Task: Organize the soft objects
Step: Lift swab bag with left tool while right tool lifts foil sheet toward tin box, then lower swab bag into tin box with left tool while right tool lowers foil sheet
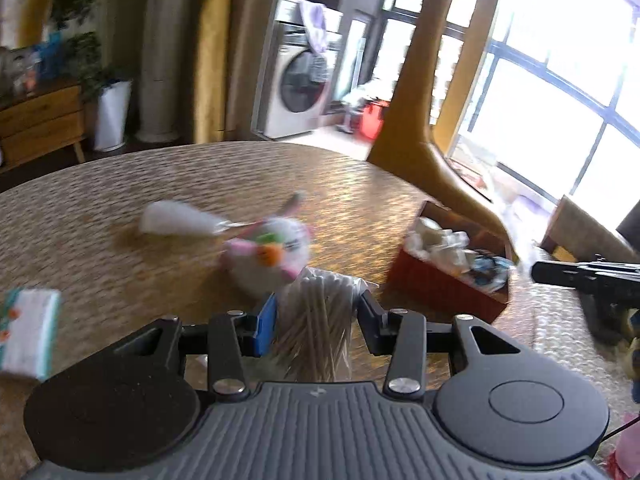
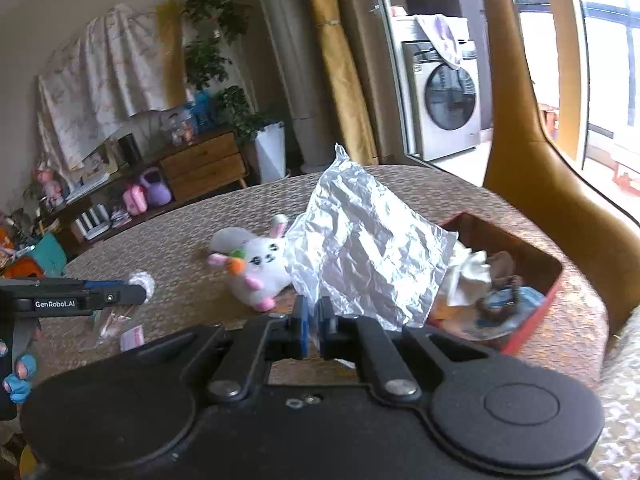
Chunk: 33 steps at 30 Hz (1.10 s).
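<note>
My left gripper (image 1: 316,312) is shut on a clear bag of cotton swabs (image 1: 320,332), held above the table. My right gripper (image 2: 314,320) is shut on a crumpled sheet of silver foil (image 2: 360,248), which stands up in front of it. A white plush bunny with pink ears and an orange carrot (image 1: 268,248) lies on the woven table; it also shows in the right wrist view (image 2: 260,268). A red box (image 1: 448,280) at the right holds several soft items; the right wrist view shows it (image 2: 536,304) just beyond the foil.
A white cone-shaped item (image 1: 176,220) lies past the bunny. A tissue pack (image 1: 28,336) sits at the left edge. The other gripper shows at the side of each view (image 1: 584,276), (image 2: 72,300). Small packets (image 2: 132,336) lie on the table. A yellow chair back (image 1: 420,100) stands behind the box.
</note>
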### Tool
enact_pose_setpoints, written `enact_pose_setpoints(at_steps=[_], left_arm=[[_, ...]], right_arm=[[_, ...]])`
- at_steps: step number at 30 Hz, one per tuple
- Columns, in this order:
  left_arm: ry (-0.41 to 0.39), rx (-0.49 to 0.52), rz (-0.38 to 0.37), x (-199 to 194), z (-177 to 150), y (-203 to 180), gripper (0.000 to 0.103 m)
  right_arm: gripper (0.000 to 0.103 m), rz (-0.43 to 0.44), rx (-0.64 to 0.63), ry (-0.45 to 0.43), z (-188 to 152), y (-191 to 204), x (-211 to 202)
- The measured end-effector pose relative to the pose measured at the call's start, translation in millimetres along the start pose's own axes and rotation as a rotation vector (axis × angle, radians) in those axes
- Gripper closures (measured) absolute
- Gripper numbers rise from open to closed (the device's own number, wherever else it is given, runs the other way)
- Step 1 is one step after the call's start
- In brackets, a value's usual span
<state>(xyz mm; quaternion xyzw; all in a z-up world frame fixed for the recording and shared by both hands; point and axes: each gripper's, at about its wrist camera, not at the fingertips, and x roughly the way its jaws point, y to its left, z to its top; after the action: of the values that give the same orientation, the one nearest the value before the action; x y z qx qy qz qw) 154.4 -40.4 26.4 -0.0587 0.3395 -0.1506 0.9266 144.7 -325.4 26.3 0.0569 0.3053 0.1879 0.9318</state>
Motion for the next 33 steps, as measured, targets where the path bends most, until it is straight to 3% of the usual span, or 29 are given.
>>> enact_pose_setpoints(at_steps=[15,23,33], left_arm=[[0.042,0.115,-0.128,75,41,-106,0.060],[0.075,0.150,-0.140,121,58,-144,0.060],[0.107,0.180,-0.103,178,77,-171,0.060]], right_arm=[[0.098,-0.090,0.057,-0.005,-1,-62,-7],[0.098,-0.133,0.078,0.013,1,-87,4],[0.098,-0.166,0.075,0.063,7,-107,33]])
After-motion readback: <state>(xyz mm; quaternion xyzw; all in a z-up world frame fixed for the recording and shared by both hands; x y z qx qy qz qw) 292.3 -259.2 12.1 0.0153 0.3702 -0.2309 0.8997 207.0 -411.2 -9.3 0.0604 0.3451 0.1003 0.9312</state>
